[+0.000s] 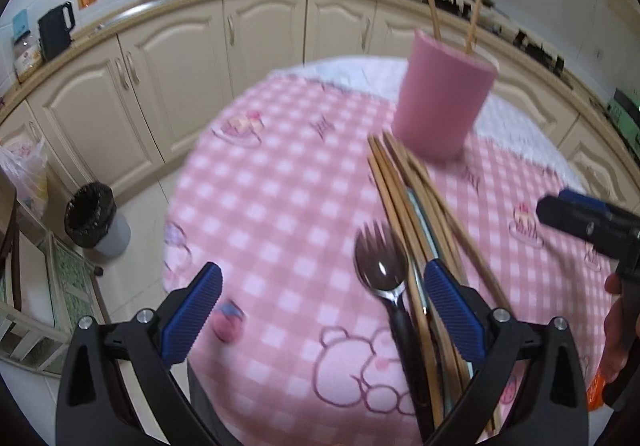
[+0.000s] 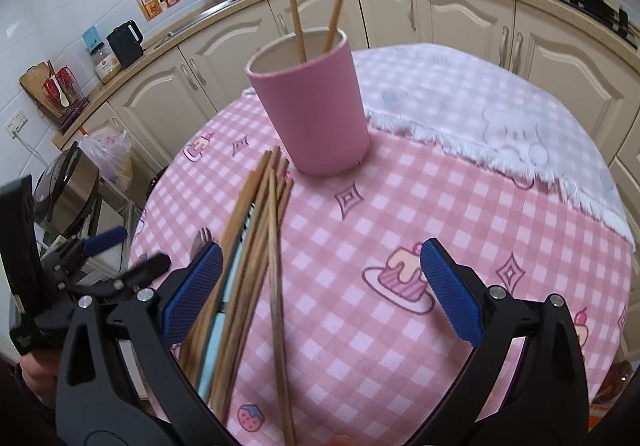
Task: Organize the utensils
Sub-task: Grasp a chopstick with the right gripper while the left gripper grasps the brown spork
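Your left gripper (image 1: 322, 300) hangs wide open over the pink checked tablecloth (image 1: 280, 181), holding nothing; the spork (image 1: 382, 270) lies just inside its right finger. Your right gripper (image 2: 320, 286) is also spread open and empty, the loose chopsticks (image 2: 256, 230) bundled beside its left finger. Beyond them stands the pink cup (image 2: 316, 101), upright, with two chopsticks (image 2: 294, 9) already leaning inside.

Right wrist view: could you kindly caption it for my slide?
Open right tool above loose wooden chopsticks lying before a pink cylindrical cup holding two more.
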The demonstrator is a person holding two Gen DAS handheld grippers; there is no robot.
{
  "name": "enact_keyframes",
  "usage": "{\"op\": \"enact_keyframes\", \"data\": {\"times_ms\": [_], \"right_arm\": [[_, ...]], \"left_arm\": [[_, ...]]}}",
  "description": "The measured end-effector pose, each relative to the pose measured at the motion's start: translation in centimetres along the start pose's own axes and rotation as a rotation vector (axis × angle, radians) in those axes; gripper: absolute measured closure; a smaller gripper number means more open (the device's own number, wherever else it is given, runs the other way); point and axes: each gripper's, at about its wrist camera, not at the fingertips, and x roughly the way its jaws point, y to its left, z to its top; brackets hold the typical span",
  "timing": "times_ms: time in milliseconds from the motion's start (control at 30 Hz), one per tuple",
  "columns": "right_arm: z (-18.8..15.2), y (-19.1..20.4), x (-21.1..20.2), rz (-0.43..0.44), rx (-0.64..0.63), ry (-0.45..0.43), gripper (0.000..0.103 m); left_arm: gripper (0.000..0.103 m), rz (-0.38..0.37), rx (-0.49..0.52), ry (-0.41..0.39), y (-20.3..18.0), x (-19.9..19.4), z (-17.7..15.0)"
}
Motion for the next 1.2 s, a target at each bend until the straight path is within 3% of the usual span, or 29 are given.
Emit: {"op": "enact_keyframes", "data": {"times_ms": [133,367,500,867,1000,1133,1200], "right_arm": [[-0.6,-0.2,0.8,-0.004,-0.018,0.037,0.006],[-1.3,-0.5,1.6,-0.006,-0.028,0.069,0.006],[-1.4,-0.4,1.8,-0.008,-0.04,0.076,0.006],[-1.2,2.4,4.0,-0.087,-0.19,0.154,0.008],[-0.6,3.0,5.3,-0.089,-0.211,0.196,0.034],[-0.4,3.7,5.8,-0.103,-0.247,0.215,0.051],[-0.1,3.9,5.8,-0.083,-0.246,0.224,0.067]], "left_arm": [[0.004,0.015,-0.003,0.056,-0.4,1.4,-1.0],[0.004,0.047,-0.03,0.084,0.0,2.6,-0.8],[0.004,0.085,0.003,0.077,-0.4,2.9,-0.9],[0.006,0.091,0.022,0.071,-0.7,3.8,0.2],[0.013,0.079,0.042,0.061,-0.9,3.9,0.5],[0.029,0.055,0.067,0.054,-1.2,3.6,0.8],[0.033,0.045,0.073,0.053,-1.4,3.6,0.7]]}}
